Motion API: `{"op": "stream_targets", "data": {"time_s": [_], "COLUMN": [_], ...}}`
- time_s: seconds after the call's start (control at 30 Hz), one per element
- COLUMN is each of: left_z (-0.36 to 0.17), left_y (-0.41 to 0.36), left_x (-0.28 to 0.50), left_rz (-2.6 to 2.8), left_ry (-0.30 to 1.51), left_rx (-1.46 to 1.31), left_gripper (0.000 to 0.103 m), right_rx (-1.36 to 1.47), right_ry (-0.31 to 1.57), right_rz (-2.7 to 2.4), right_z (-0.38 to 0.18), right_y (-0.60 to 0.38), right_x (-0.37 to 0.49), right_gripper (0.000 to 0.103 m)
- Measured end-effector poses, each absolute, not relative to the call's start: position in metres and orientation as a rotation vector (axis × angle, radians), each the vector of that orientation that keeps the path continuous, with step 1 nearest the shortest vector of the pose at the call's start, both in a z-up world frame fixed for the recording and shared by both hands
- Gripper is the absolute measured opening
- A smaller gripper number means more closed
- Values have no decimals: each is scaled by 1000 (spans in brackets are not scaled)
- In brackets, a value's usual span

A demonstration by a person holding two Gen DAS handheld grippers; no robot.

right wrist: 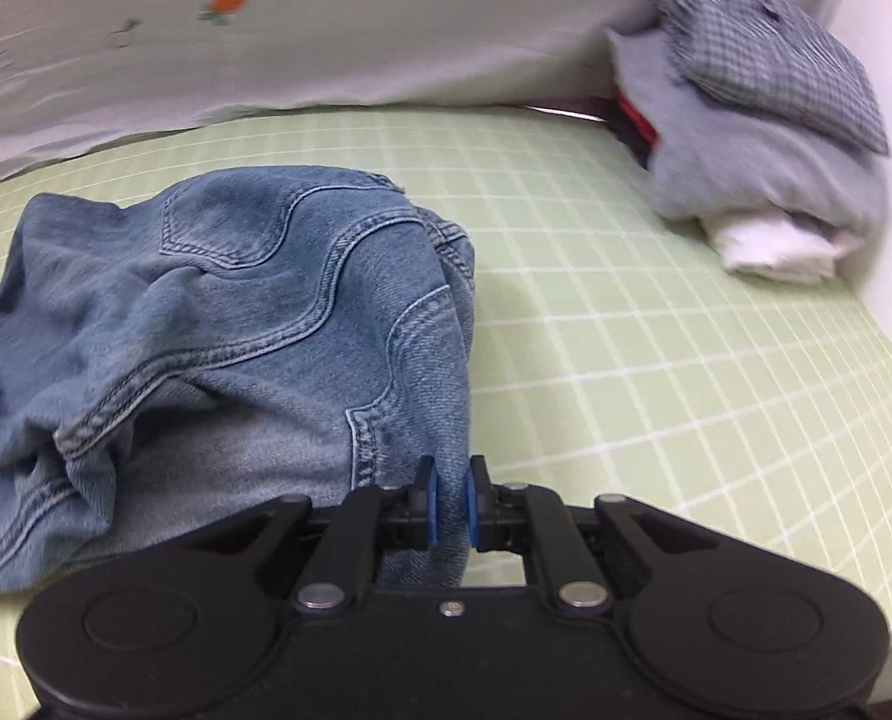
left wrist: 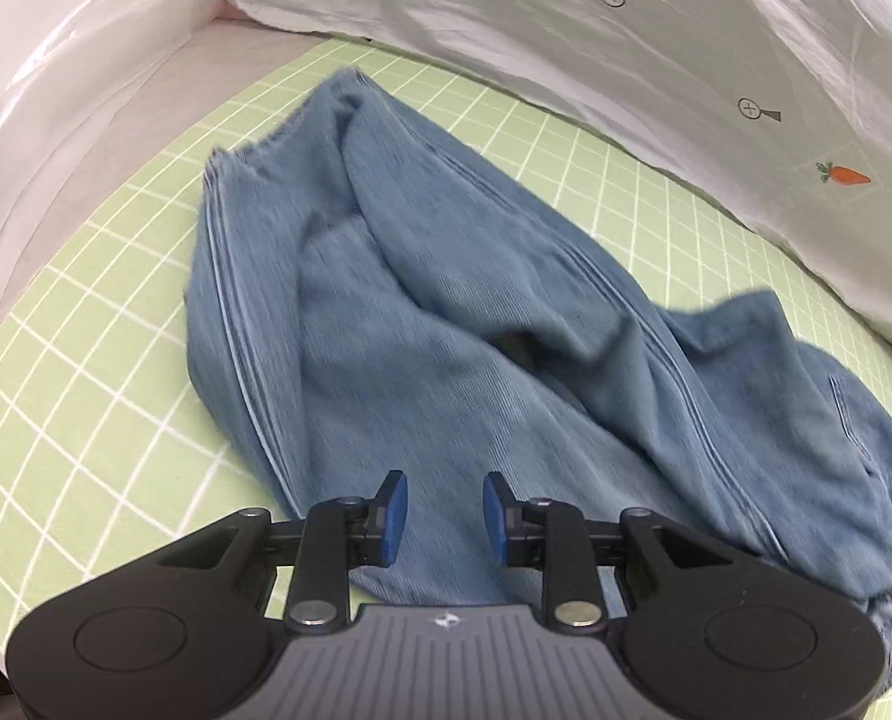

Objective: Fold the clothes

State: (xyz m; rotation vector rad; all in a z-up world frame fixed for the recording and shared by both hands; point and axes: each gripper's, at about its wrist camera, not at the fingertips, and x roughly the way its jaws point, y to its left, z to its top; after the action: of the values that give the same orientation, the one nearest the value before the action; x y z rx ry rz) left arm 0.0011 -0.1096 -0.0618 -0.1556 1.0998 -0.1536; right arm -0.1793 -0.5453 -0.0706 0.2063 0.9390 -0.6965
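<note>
While my right gripper (right wrist: 451, 501) pinches a fold of the blue jeans (right wrist: 236, 330) between its blue pads, closed tight on the denim at the waist end, my left gripper (left wrist: 445, 507) hangs spread apart just above the trouser legs, gripping nothing. The jeans (left wrist: 446, 300) lie crumpled on a green mat with a white grid (right wrist: 656, 360), the legs bunched and running away from me in the left view. Farther right, well apart from the jeans, sits a stack of folded clothes (right wrist: 764, 138) with a checked piece on top. Behind everything runs a white sheet (left wrist: 566, 30) printed with a small carrot (left wrist: 843, 174).
</note>
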Motion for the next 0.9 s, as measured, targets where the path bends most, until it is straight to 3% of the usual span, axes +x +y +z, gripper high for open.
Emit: {"op": "stream_targets", "data": {"time_s": [0.07, 0.2, 0.23, 0.27, 0.3, 0.37, 0.5, 0.9], "left_z": [-61, -60, -60, -60, -60, -60, -59, -87], "left_y": [-109, -116, -119, -121, -124, -130, -146, -208], "left_x": [3, 20, 26, 33, 40, 53, 84, 166], "left_rz": [-140, -99, -87, -74, -61, -35, -25, -61], "left_ry": [1094, 1087, 1080, 1073, 1066, 1052, 1061, 1106], "left_rx": [-156, -155, -148, -141, -133, -118, -92, -46], "left_gripper": [37, 44, 56, 71, 77, 84, 90, 92], "right_rx": [317, 453, 451, 449, 446, 443, 443, 465], "right_ry": [908, 836, 821, 807, 793, 754, 692, 783], "right_rz": [-709, -735, -743, -750, -758, -765, -774, -714], "right_z": [-69, -60, -59, -58, -56, -54, -52, -70], "right_y": [-561, -578, -583, -587, -592, -604, -628, -670], "right_x": [-191, -199, -196, -193, -189, -173, -138, -60], "right_gripper": [16, 50, 56, 71, 87, 103, 103, 103]}}
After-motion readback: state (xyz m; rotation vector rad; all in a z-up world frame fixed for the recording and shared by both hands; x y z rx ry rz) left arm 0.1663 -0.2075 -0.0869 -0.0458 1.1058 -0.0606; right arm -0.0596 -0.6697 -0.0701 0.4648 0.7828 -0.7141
